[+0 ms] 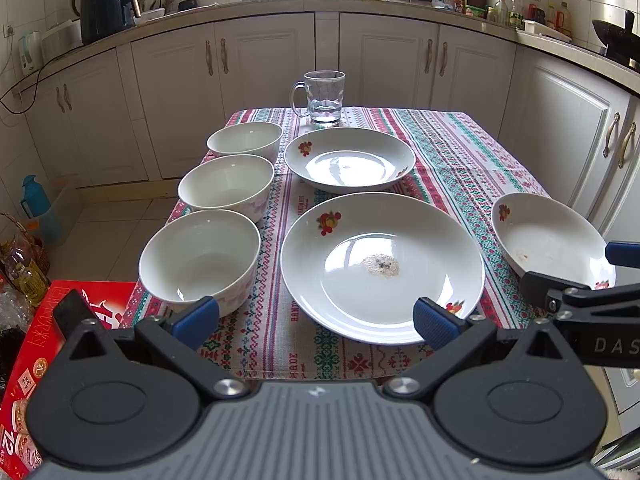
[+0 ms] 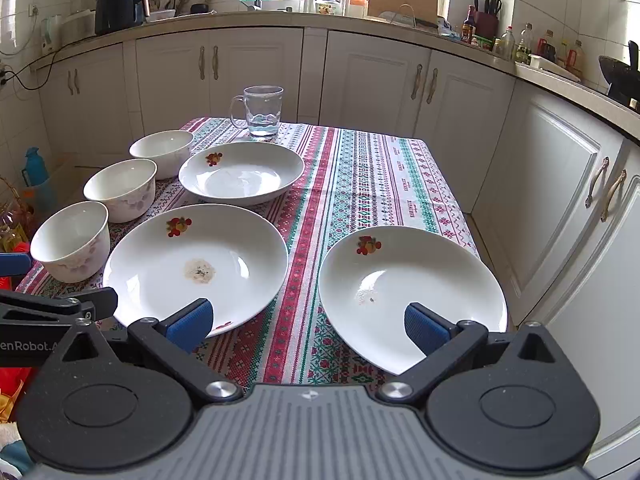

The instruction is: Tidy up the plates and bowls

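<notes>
White cabinets (image 1: 264, 80) and a cluttered kitchen counter (image 1: 360, 4) fill the background behind a desk (image 2: 360, 184) covered by a woven cloth striped in red, green and white.

On that cloth the largest piece is a wide white plate (image 1: 380, 268) with a fruit motif on its rim and a brownish smear of residue at its centre; it lies at the near edge, in the middle of the desk. To its right, apart from it, sits a second fruit-marked plate (image 2: 408, 292), also with a small speck of residue, reaching close to the near right corner. Behind the big plate lies a third, deeper plate (image 1: 350, 158), clean and glossy.

Along the left edge three white bowls stand upright in a row: the near bowl (image 1: 200, 256), the middle bowl (image 1: 226, 186) just behind it, and the far bowl (image 1: 245, 140) at the back. All three look empty.

A glass mug (image 1: 323, 98) with a handle stands at the far edge, behind the deep plate, with a little water in it.

The left gripper (image 1: 316, 320) hovers over the near edge with its blue-padded fingers (image 1: 196, 320) spread wide, grasping nothing; one pad overlaps the near bowl, the other the big plate's rim. The right gripper (image 2: 306, 326) likewise hangs released, its fingers (image 2: 426, 328) wide apart and empty above the right-hand plate.
</notes>
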The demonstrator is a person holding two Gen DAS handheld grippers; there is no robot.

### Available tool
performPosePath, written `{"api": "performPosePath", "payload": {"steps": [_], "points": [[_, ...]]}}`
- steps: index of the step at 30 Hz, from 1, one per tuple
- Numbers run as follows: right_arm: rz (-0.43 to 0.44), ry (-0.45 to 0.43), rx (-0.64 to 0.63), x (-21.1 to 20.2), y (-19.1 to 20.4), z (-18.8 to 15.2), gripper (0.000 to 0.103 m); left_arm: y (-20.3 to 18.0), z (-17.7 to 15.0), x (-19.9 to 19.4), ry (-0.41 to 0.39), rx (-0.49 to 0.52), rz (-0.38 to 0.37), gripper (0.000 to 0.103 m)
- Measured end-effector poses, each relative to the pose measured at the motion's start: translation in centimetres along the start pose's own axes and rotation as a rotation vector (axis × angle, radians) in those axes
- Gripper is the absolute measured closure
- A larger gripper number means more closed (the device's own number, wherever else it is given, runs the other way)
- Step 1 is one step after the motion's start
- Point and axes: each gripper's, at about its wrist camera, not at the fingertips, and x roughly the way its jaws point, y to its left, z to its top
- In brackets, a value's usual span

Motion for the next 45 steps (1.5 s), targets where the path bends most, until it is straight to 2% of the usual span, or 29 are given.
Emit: {"api": "performPosePath", "payload": {"steps": [45], "points": [[-0.002, -0.031, -0.033, -0.40, 0.35, 0.24, 0.000, 0.10, 0.18, -0.16, -0.023, 0.006, 0.017, 0.001]]}}
